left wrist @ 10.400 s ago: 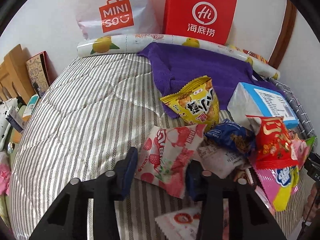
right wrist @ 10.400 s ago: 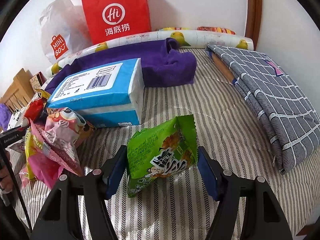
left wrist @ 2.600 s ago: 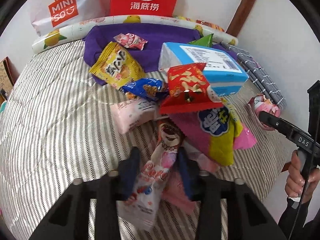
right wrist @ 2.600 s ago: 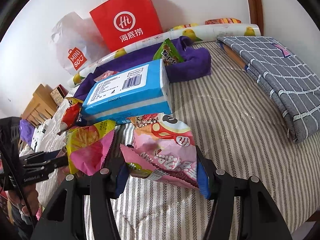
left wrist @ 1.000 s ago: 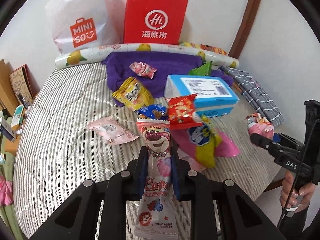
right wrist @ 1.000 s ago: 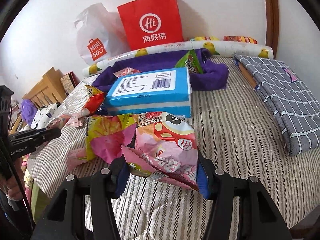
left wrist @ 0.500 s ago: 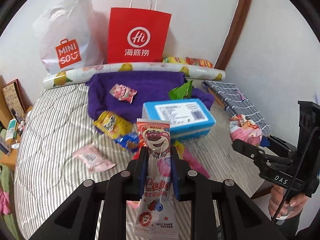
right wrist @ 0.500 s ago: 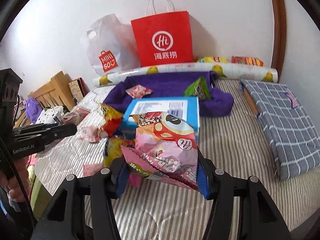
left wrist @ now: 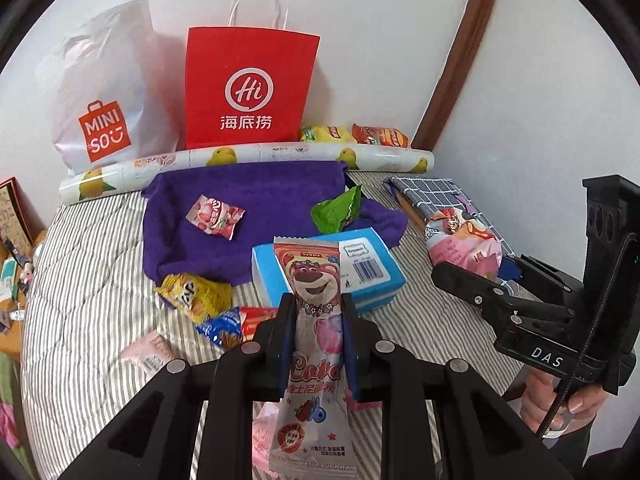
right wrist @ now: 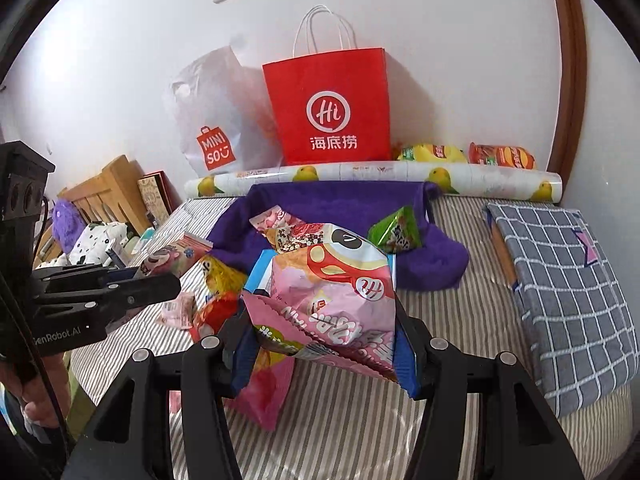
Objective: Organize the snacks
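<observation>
Left wrist view: we saw the striped bed [left wrist: 80, 280], purple towel [left wrist: 256, 200] collecting sorted snacks, then our left gripper [left wrist: 316, 332] clamped tight on the bear-print packet [left wrist: 316, 320]. Right gripper [right wrist: 324, 344], partly closed, pinched the pink chip bag [right wrist: 332, 300], both lifted clear, probably for carrying.

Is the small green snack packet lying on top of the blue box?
No, the green snack packet lies on the purple towel, behind the blue box and apart from it.
</observation>
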A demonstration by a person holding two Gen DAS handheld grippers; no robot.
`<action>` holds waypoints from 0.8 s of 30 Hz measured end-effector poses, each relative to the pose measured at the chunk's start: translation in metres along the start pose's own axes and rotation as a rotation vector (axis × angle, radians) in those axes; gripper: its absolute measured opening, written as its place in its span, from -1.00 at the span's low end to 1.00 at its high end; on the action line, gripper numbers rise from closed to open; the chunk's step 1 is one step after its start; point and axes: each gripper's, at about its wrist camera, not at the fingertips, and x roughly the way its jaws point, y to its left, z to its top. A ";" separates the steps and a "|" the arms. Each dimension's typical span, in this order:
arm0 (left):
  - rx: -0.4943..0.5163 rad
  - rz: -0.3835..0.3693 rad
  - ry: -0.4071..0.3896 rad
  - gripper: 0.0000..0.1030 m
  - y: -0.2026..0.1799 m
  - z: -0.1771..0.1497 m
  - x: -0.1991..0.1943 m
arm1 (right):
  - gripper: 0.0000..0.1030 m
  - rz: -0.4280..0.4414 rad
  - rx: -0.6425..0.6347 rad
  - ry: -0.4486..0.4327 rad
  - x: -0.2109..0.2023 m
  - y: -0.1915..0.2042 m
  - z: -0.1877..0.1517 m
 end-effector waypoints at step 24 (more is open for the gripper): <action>-0.055 0.004 0.022 -0.60 0.034 0.053 0.039 | 0.09 0.032 0.023 -0.011 0.054 -0.020 0.063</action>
